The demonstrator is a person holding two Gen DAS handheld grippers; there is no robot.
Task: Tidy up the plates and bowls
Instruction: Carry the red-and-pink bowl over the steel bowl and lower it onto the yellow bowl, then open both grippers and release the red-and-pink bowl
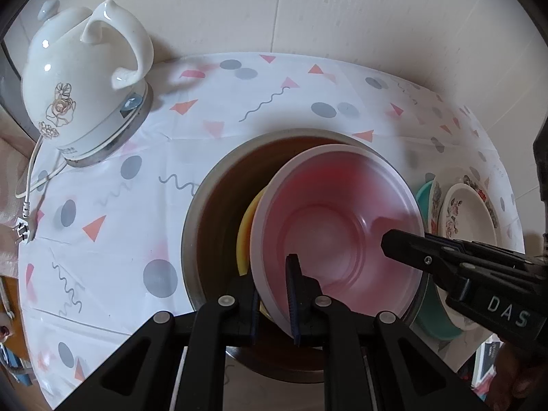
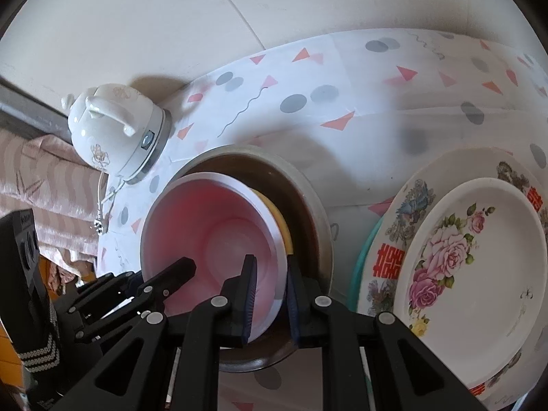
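Observation:
Both grippers hold a pink bowl [image 1: 335, 219] [image 2: 212, 233], tilted over a large brown bowl with a pale rim [image 1: 212, 205] [image 2: 308, 205]. A yellow bowl [image 1: 245, 233] [image 2: 284, 229] sits inside the brown one, mostly hidden behind the pink bowl. My left gripper [image 1: 274, 308] is shut on the pink bowl's near rim, one finger inside and one outside. My right gripper [image 2: 272, 298] is shut on the opposite rim in the same way. Each gripper shows in the other's view: the right gripper [image 1: 411, 250] and the left gripper [image 2: 171, 274].
To the right lies a stack of plates: a small rose plate [image 2: 479, 274] [image 1: 469, 219] on a larger patterned plate [image 2: 387, 260], over a teal plate [image 2: 359, 267] [image 1: 423, 191]. A white kettle [image 1: 78, 78] [image 2: 113, 126] stands at back left with its cord [image 1: 22, 229]. The wall is close behind.

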